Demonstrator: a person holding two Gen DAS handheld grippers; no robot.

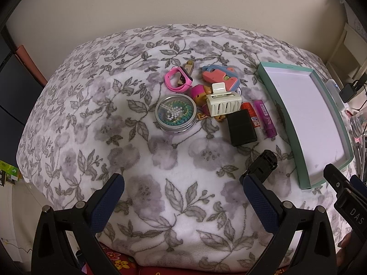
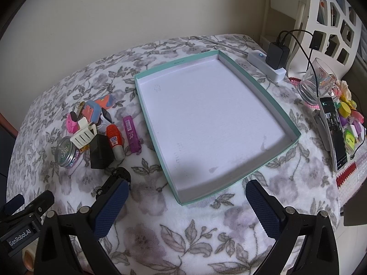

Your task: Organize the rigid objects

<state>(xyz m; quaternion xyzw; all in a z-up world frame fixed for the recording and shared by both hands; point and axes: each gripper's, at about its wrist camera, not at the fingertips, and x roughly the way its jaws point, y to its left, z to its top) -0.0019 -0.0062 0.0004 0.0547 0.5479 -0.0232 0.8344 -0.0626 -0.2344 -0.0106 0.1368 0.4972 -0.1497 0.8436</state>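
A heap of small items lies on the floral blanket [image 1: 160, 160]: a round tin of beads [image 1: 176, 112], a pink watch [image 1: 178, 78], a cream hair claw [image 1: 223, 102], a black box [image 1: 241, 127], a purple tube [image 1: 265, 118], a red-capped glue stick [image 1: 252, 120] and a pink-and-blue toy [image 1: 221, 75]. To their right stands an empty teal-rimmed tray [image 2: 259, 84] with a white floor. My left gripper [image 1: 183, 194] hangs open short of the heap. My right gripper [image 2: 187, 200] is open just before the tray's near edge. Neither holds anything.
Behind the tray lies a white power strip [image 2: 266, 65] with a black charger [image 2: 276, 55] and cables. On the right stand a glass [image 2: 316, 81], a phone on a stand [image 2: 333, 133] and bright small toys [image 2: 348, 114]. A white shelf [image 2: 332, 13] rises at the back right.
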